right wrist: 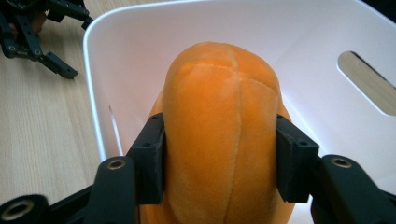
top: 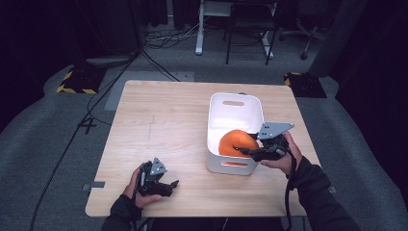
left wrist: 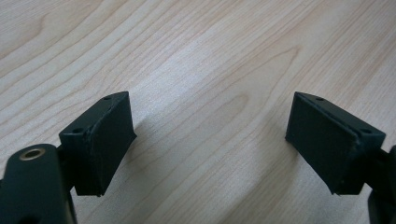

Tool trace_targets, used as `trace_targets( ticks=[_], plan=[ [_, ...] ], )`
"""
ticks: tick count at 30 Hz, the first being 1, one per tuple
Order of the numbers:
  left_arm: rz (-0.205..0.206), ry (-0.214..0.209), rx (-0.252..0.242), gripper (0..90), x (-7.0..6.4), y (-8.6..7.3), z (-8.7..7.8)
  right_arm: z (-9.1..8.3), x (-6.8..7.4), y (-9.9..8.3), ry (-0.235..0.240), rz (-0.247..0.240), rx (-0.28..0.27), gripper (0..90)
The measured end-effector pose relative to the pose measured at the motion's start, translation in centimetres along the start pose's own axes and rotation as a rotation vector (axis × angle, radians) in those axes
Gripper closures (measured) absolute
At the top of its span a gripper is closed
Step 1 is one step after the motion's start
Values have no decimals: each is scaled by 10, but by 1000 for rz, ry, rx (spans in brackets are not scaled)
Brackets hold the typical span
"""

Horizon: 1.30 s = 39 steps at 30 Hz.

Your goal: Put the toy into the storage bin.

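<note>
Overhead faces forward-down; claw cameras close, tabletop [top: 159,125] shared.

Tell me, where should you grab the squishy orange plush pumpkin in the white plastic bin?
Grip the soft orange plush pumpkin across its rounded middle, coming from above through the open top of the white plastic bin, since the walls block the sides. The right gripper does this: one jaw on each bulging flank, squeezing the plush. Its seams run lengthwise, so the sides give evenly.

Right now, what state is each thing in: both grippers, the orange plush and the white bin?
Right gripper: shut on the orange plush, jaws pressing its two sides.
Orange plush: gripped, squeezed, inside the white bin's walls.
White bin: upright on the table, open-topped.
Left gripper: open, jaws wide apart, nothing between them, over bare table.
</note>
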State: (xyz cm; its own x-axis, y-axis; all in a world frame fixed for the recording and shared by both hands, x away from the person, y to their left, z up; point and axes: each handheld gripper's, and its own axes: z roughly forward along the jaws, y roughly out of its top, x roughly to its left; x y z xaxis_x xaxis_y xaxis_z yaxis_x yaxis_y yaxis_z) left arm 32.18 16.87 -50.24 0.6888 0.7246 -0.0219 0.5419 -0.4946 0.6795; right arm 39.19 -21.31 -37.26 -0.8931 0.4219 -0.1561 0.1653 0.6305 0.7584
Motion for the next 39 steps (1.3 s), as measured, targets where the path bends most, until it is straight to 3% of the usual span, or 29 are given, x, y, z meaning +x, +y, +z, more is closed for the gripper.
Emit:
trace_targets(
  ticks=[27,39],
  plan=[
    [2,0,1,153,0,0,0,9,-9,-3,36,47,123,411],
    [2,0,1,153,0,0,0,9,-12,-5,43,70,131,387]
  ],
)
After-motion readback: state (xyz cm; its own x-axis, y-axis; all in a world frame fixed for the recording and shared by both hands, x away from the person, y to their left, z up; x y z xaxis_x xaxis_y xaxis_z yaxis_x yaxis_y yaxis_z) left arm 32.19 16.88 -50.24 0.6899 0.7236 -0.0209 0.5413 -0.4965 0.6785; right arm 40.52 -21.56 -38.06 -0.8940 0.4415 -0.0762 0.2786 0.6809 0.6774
